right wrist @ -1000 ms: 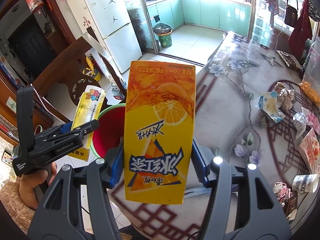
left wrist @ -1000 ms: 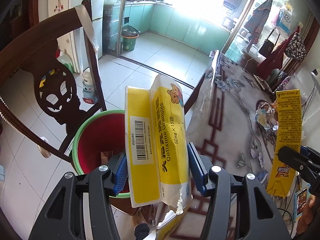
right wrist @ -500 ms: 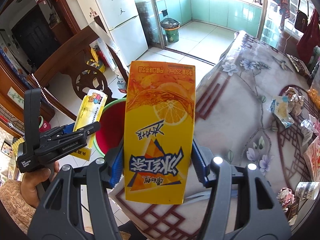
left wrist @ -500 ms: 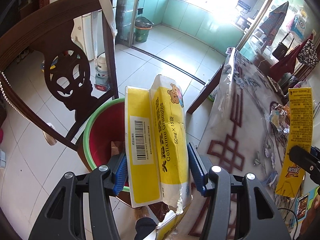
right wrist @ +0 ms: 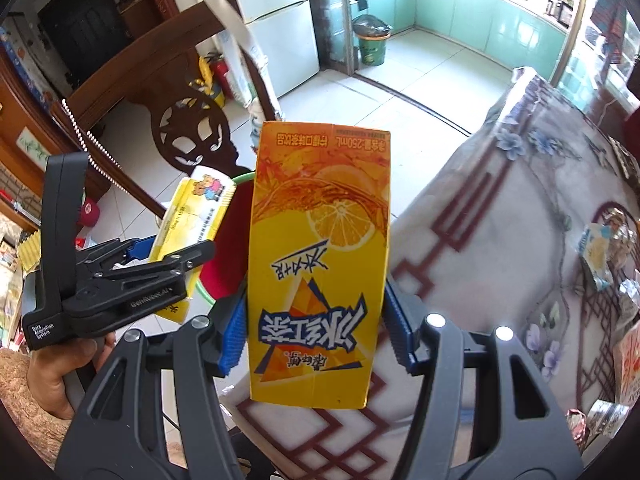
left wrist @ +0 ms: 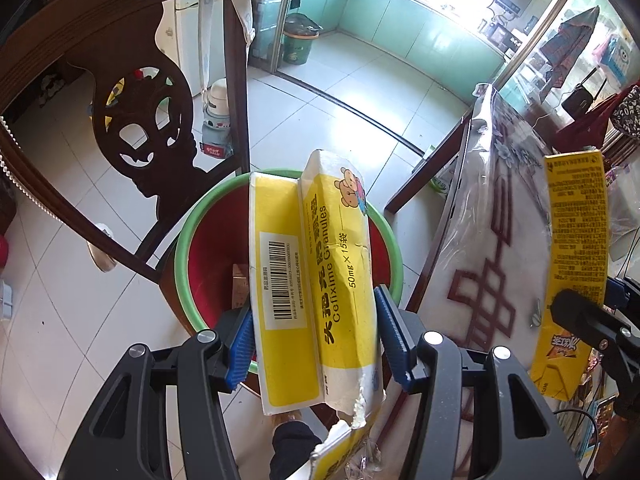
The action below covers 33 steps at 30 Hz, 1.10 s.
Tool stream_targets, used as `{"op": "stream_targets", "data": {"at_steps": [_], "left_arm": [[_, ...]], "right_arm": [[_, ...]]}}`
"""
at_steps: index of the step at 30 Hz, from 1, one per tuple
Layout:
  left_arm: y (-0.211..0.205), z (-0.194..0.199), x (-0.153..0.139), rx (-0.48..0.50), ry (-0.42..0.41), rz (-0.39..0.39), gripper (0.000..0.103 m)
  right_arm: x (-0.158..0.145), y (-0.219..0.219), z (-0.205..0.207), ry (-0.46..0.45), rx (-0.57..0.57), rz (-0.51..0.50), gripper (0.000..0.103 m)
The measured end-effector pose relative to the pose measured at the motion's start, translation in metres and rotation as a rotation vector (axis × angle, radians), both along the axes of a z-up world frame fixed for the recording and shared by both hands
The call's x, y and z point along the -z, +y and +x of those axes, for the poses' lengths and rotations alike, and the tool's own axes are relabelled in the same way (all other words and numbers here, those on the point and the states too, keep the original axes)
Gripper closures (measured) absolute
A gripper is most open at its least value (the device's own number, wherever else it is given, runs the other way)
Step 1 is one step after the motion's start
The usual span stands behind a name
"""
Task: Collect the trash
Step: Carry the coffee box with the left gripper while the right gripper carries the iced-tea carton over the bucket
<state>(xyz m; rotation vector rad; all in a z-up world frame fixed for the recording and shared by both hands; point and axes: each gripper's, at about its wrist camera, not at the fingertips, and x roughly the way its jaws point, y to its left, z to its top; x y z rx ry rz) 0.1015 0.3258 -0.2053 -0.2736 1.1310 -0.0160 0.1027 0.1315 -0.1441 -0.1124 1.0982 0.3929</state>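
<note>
- Over the red bin (left wrist: 208,248), the left gripper (left wrist: 314,344) is clamping a yellow medicine box (left wrist: 316,280).
- Beside the table (right wrist: 500,240), the right gripper (right wrist: 316,340) is gripping an orange drink carton (right wrist: 320,260).

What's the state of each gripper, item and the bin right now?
left gripper: shut on the medicine box, held over the bin.
medicine box: yellow and white, crumpled, torn at its lower end.
right gripper: shut on the drink carton, above the table edge.
drink carton: yellow, print upside down, looks intact.
bin: open, green rim, red inside, a small brown box in it.
table: wrappers lie on it at the right.
</note>
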Motion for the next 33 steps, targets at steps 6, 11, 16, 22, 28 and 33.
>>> {"op": "stream_targets", "data": {"at_steps": [6, 11, 16, 22, 28, 33], "left_arm": [[0.010, 0.002, 0.009, -0.012, 0.031, -0.003, 0.051], [0.017, 0.003, 0.015, -0.024, 0.046, -0.008, 0.051], [0.023, 0.008, 0.018, -0.029, 0.048, -0.010, 0.051], [0.024, 0.010, 0.018, -0.022, 0.048, -0.012, 0.051], [0.023, 0.010, 0.017, -0.022, 0.046, -0.011, 0.051], [0.026, 0.010, 0.017, -0.037, 0.046, -0.018, 0.044]], "right_arm": [[0.007, 0.017, 0.006, 0.026, -0.029, -0.006, 0.046], [0.014, 0.029, 0.010, 0.047, -0.041, -0.012, 0.046], [0.019, 0.035, 0.014, 0.061, -0.047, -0.018, 0.046], [0.023, 0.039, 0.019, 0.073, -0.044, -0.015, 0.046], [0.025, 0.043, 0.021, 0.075, -0.053, -0.017, 0.046], [0.026, 0.043, 0.022, 0.074, -0.051, -0.023, 0.046]]}}
